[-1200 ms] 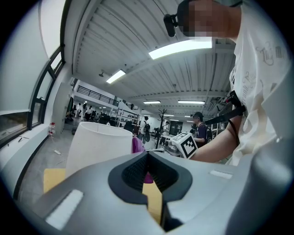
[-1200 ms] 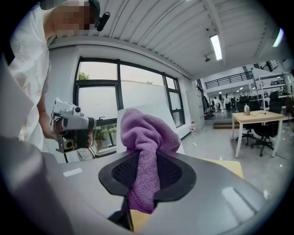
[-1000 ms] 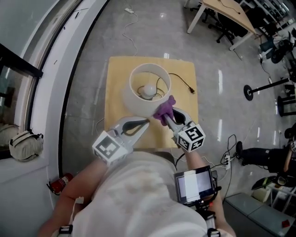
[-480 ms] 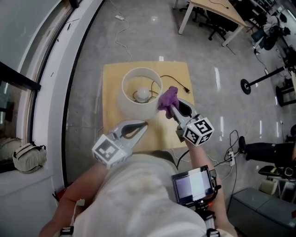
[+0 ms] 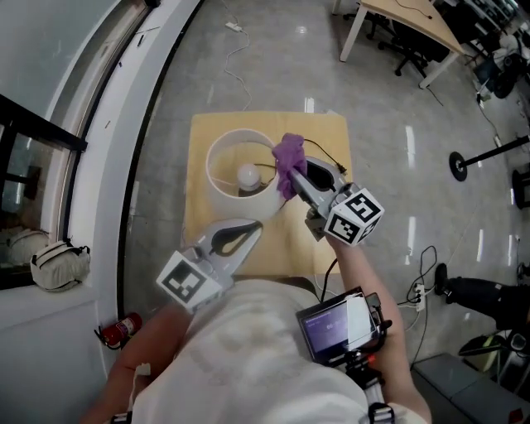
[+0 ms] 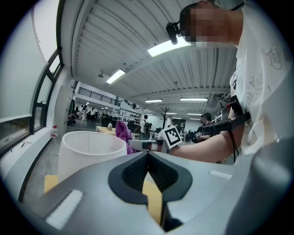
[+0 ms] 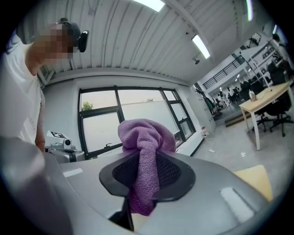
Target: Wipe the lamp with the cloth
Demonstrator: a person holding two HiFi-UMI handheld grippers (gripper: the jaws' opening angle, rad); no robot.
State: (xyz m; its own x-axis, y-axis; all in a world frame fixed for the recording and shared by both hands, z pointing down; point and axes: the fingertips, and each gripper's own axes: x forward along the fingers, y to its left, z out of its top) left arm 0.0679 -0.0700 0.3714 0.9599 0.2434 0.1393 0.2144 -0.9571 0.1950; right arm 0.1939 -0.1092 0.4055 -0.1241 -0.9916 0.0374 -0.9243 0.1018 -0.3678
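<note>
The lamp's white drum shade [image 5: 224, 186] stands on a yellow table [image 5: 327, 132], and its bulb [image 5: 248, 174] shows inside. My right gripper [image 5: 287, 175] is shut on a bunched purple cloth [image 5: 287, 157], which it holds at the shade's right rim. In the right gripper view the cloth [image 7: 146, 140] bulges out between the pads of my right gripper [image 7: 147, 158]. My left gripper [image 5: 258, 223] is shut and empty, just in front of the shade's near side. In the left gripper view my left gripper [image 6: 148, 155] points at the shade [image 6: 89, 149], with the cloth [image 6: 122, 131] beyond it.
The lamp's black cord [image 5: 329, 153] lies on the table to the right of the shade. A window wall [image 5: 91, 149] runs along the left. A red fire extinguisher [image 5: 116, 330] and a pale bag [image 5: 54, 263] lie nearby. A desk [image 5: 414, 25] and chairs stand far right.
My right gripper has lifted the purple cloth from the shade's near right side up to its right rim. The left gripper has shifted only slightly.
</note>
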